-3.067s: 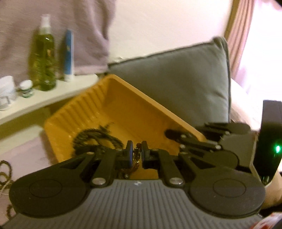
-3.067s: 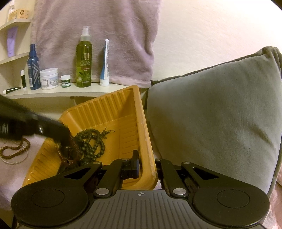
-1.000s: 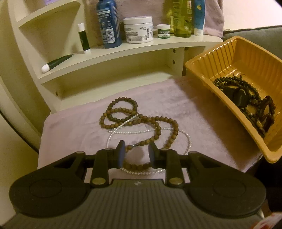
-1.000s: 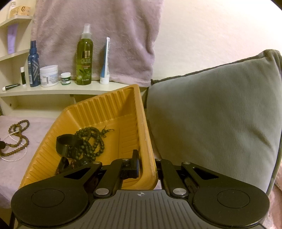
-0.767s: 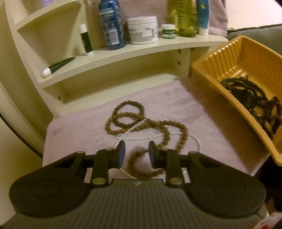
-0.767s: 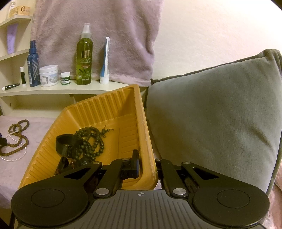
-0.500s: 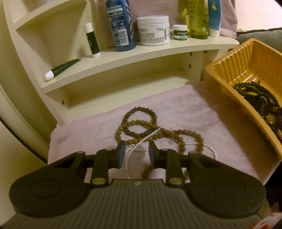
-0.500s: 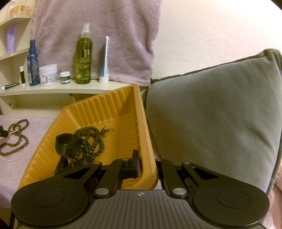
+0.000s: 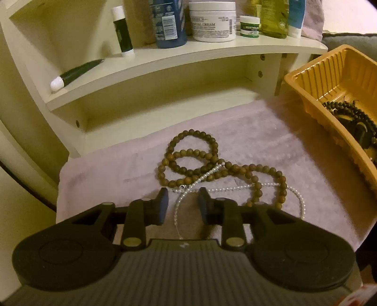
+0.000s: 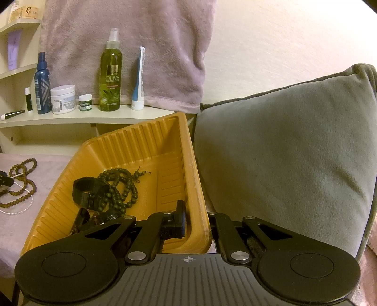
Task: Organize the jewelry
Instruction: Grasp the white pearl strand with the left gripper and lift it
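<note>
A brown wooden bead necklace [image 9: 188,162] and a thin pearl necklace [image 9: 238,188] lie tangled on a pink towel [image 9: 106,169]. My left gripper [image 9: 183,200] hangs just over them. Its jaws are closing with a pearl strand in the gap, and the pads stand clear of it. A yellow ribbed tray [image 10: 141,141] holds dark green beads [image 10: 122,186], a black band [image 10: 87,188] and other dark pieces. My right gripper [image 10: 198,226] is shut on the tray's near wall, tilting it against a grey cushion [image 10: 282,141]. In the left wrist view the tray [image 9: 313,70] sits at the right edge.
A cream shelf [image 9: 188,58] behind the towel carries a blue bottle [image 9: 167,21], a white cream jar [image 9: 212,21], a small green-labelled pot [image 9: 249,27] and a lip balm stick [image 9: 121,30]. A pink towel hangs on the wall [image 10: 129,35]. The towel's left edge drops off.
The left gripper left the tray, where it pinched a dark piece, and came over the necklaces, sliding left and nearer until the pearl strand lay between its fingers. The right gripper and tray stayed still.
</note>
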{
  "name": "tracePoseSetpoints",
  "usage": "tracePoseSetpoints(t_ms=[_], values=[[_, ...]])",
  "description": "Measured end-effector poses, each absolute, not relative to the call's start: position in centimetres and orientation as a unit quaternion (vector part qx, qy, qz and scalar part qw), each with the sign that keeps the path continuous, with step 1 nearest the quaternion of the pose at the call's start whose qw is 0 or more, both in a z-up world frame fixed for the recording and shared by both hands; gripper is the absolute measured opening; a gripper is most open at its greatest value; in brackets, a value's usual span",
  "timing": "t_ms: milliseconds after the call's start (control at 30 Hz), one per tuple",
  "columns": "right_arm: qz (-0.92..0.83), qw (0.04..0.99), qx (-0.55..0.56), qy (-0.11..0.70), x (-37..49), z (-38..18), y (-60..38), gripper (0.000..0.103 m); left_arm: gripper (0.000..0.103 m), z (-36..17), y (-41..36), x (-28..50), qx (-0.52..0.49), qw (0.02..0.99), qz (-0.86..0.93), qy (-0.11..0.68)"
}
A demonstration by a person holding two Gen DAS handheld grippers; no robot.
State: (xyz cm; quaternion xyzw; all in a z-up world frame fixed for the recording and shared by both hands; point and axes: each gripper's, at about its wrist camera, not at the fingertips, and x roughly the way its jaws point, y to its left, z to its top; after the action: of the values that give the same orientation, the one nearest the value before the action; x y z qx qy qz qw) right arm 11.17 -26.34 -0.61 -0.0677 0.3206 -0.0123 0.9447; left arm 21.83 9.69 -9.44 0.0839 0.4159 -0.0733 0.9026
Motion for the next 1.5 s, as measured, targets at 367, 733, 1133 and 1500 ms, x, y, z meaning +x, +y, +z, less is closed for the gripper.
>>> tracePoseSetpoints(t_ms=[367,733,1133,1500], values=[[-0.010,0.944,-0.069,0.322,11.2,-0.6,-26.4,0.006,0.000,-7.3,11.3,19.5,0.052,0.914,-0.060,0.397],[-0.009,0.944,-0.070,0.321,11.1,-0.3,-26.2,0.006,0.000,-3.7,13.4,18.3,0.026,0.933,-0.038,0.358],[-0.010,0.944,-0.070,0.321,11.0,-0.3,-26.3,0.006,0.005,-5.6,12.3,19.1,0.039,0.921,-0.055,0.383],[-0.011,0.943,-0.071,0.324,11.2,-0.4,-26.3,0.006,0.023,-9.2,11.2,20.7,0.070,0.908,-0.042,0.411]])
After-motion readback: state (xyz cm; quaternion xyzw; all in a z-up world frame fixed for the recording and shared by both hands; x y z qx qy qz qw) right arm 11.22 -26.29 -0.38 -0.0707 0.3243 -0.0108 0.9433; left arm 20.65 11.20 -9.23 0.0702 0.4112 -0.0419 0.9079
